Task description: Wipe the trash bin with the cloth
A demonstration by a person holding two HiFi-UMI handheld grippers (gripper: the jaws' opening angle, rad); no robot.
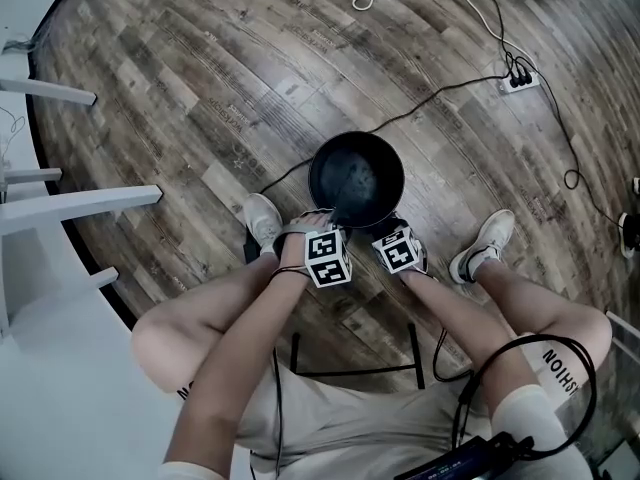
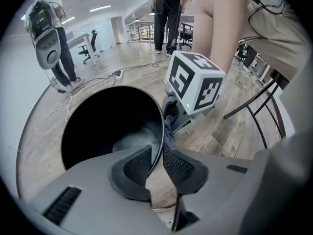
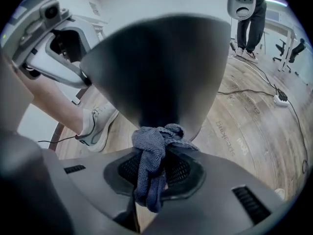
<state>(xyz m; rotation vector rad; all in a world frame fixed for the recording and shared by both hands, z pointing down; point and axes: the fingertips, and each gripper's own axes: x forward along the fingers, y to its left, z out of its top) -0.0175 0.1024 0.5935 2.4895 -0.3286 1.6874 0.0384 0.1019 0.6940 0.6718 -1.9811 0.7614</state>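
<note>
A black round trash bin (image 1: 356, 178) stands on the wood floor between the person's feet. My left gripper (image 1: 325, 236) sits at its near rim. In the left gripper view the jaws of the left gripper (image 2: 155, 160) straddle the thin rim of the bin (image 2: 107, 126), one pad inside and one outside, closed on it. My right gripper (image 1: 396, 240) is beside it at the bin's near right side. It is shut on a bunched blue-grey cloth (image 3: 151, 155), which presses against the bin's dark outer wall (image 3: 156, 67). A bit of the cloth (image 2: 169, 126) shows against the bin's outside.
Black cables cross the floor to a power strip (image 1: 519, 80). The person's shoes (image 1: 264, 218) (image 1: 485, 243) flank the bin. A black stool frame (image 1: 355, 358) is under the person. White furniture legs (image 1: 60, 203) stand at the left. People (image 2: 56, 43) stand farther off.
</note>
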